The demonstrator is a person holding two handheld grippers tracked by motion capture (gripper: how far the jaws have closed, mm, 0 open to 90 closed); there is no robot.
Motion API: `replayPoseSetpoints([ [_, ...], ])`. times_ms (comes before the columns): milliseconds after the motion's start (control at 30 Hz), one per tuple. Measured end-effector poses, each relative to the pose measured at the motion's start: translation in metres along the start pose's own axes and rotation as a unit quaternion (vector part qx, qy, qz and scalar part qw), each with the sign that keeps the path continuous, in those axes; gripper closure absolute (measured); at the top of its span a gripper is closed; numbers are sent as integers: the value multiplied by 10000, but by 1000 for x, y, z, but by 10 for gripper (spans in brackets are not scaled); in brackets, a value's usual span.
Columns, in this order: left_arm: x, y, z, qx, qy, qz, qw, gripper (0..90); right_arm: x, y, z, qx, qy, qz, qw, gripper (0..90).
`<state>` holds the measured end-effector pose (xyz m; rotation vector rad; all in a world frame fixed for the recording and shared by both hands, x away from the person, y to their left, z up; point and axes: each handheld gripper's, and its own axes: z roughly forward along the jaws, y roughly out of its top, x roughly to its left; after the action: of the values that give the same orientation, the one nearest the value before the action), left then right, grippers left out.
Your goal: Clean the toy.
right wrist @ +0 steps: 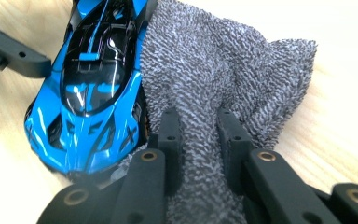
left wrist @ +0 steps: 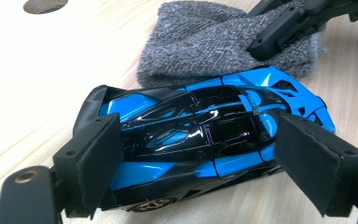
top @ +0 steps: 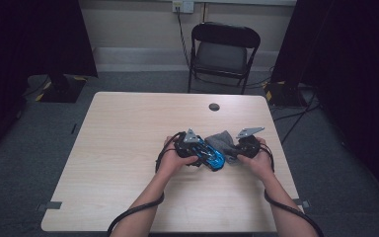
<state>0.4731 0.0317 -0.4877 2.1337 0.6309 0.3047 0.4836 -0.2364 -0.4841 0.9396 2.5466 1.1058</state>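
A blue and black toy car point(left wrist: 200, 140) sits on the table point(top: 123, 143), right of its middle and toward the near edge. The left gripper point(left wrist: 198, 163) has it clamped lengthwise, jaws spread wide with a pad pressed on each end. Touching the car's far right side lies a grey cloth point(right wrist: 214, 79). The right gripper point(right wrist: 198, 140) is closed tight on a bunched fold of that cloth. Beyond the table stands a folding chair point(top: 222, 52).
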Motion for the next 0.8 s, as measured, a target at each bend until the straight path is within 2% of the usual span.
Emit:
replayPoseSetpoints([
  [800, 0, 1, 0, 37, 53, 2, 10000, 153, 6, -24, -25, 23, -35, 33, 10000, 748],
])
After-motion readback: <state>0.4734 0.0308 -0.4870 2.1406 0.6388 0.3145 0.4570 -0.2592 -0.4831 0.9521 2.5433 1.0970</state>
